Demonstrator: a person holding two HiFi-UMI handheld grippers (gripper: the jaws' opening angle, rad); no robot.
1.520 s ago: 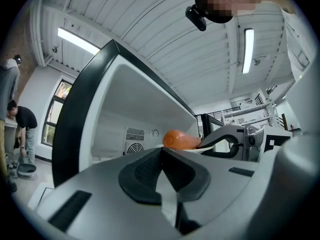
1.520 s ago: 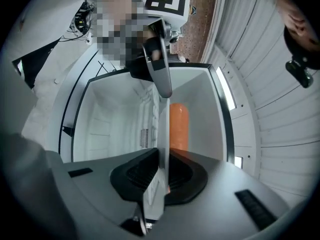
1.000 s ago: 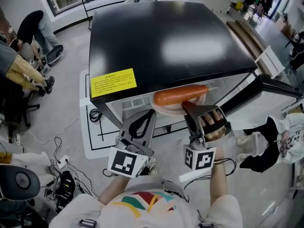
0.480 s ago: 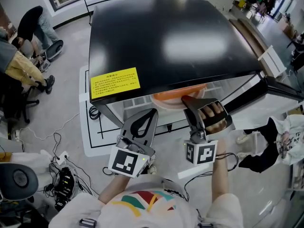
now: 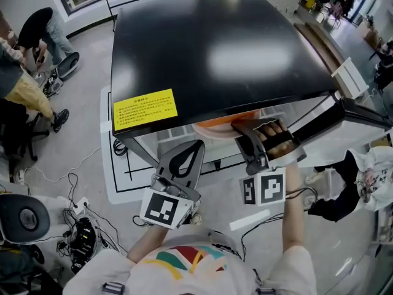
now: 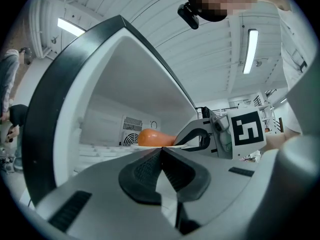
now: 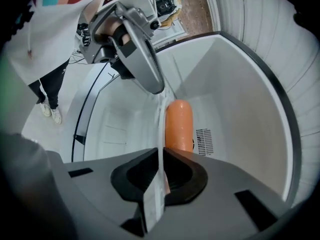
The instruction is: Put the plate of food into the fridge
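The white plate (image 5: 209,129) with an orange sausage (image 5: 228,121) sits mostly under the black fridge top (image 5: 209,54), inside the open fridge. My right gripper (image 5: 238,128) is shut on the plate's near rim. In the right gripper view the plate rim (image 7: 161,134) runs edge-on between the pads, with the sausage (image 7: 179,126) beyond, against the white fridge interior (image 7: 235,99). My left gripper (image 5: 195,146) hangs lower left of the plate, shut and empty. In the left gripper view its jaws (image 6: 161,151) meet, and the sausage (image 6: 152,137) and right gripper (image 6: 200,136) show ahead.
The fridge door (image 5: 362,118) stands open to the right. A yellow label (image 5: 145,107) is on the fridge top's front-left. Seated people (image 5: 24,85) and cables (image 5: 80,226) are on the left, and dark and white clothing (image 5: 350,183) lies on the floor at the right.
My right gripper has pushed the plate forward into the fridge; the sausage, fully visible a second ago, is now largely hidden under the fridge top. The left gripper has stayed put.
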